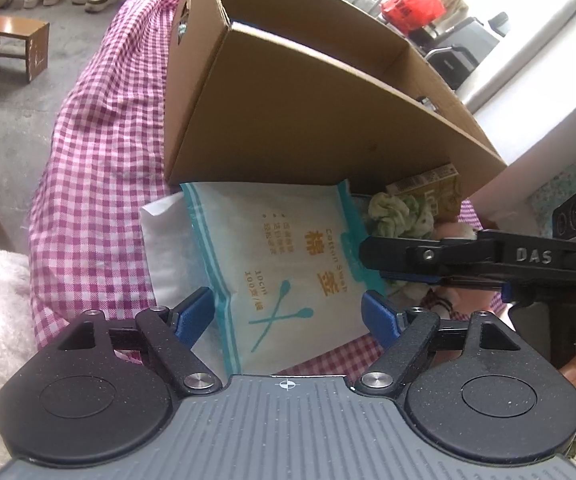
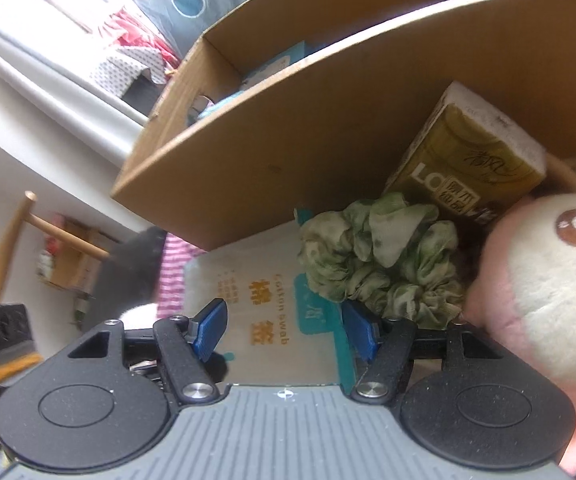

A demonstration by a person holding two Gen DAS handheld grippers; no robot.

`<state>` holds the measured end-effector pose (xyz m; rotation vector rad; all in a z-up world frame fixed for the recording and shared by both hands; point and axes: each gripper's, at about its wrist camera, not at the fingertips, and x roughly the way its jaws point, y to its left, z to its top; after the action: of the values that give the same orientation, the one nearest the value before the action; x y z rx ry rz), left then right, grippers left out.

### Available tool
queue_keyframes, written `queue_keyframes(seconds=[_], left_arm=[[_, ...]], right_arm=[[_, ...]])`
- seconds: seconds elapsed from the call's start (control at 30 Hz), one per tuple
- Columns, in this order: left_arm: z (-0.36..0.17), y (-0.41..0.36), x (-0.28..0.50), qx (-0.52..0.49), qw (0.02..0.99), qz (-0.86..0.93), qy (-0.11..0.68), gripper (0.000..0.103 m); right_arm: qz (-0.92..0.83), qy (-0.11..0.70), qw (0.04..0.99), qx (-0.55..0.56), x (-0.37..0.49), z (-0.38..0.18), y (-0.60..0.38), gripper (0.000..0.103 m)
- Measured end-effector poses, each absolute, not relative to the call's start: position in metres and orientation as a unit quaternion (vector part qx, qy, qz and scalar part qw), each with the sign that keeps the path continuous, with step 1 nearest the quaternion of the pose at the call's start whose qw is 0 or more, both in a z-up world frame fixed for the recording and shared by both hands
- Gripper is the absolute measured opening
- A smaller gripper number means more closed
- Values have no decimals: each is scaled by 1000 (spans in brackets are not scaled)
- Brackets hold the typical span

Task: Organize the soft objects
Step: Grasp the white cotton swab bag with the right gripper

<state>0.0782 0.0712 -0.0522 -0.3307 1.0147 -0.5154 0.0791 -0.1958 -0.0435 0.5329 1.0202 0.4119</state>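
The left gripper (image 1: pixel 288 312) is seen nearest the lens, its blue pads spread wide, and the cotton swab packet (image 1: pixel 288 264) is framed between them; whether the pads touch the packet's edges cannot be told. The packet is laid flat on the pink checked cloth (image 1: pixel 100 168), its far end tucked against the foot of the cardboard box (image 1: pixel 288 112), with a white pouch (image 1: pixel 168 256) showing from under its left side. "Cotton Swab" is read on the packet, along with orange Chinese characters and a crossed-swab drawing.

From the right wrist view, the right gripper (image 2: pixel 284 328) is held partly open over the same packet (image 2: pixel 248 292), nothing clamped. The green scrunchie (image 2: pixel 379 252) is found just beside its right pad, resting on the packet's teal strip. Behind it a tissue pack (image 2: pixel 467 160) is leaned against the box wall (image 2: pixel 288 152), the letters "LO" legible on it. A pink plush toy (image 2: pixel 547 280) is pressed in close at the right.

Open room is left only on the cloth to the left; the box wall closes off the far side. "DAS" is read on the right gripper's arm (image 1: pixel 487 258) in the left view.
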Motion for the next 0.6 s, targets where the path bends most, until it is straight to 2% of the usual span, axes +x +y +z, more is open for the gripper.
queue_keyframes(seconds=[0.13, 0.23, 0.47, 0.6], left_arm=[[-50, 78, 78, -169, 834, -246, 465, 80], [-53, 78, 80, -166, 834, -234, 471, 76], [-51, 72, 79, -147, 847, -228, 457, 74], [-39, 73, 72, -133, 861, -232, 433, 74]], right_arm=[[209, 475, 805, 287, 81, -49, -202, 68], [197, 478, 806, 289, 84, -55, -202, 66], [200, 466, 819, 269, 81, -52, -191, 67], [212, 457, 817, 282, 79, -53, -194, 61]])
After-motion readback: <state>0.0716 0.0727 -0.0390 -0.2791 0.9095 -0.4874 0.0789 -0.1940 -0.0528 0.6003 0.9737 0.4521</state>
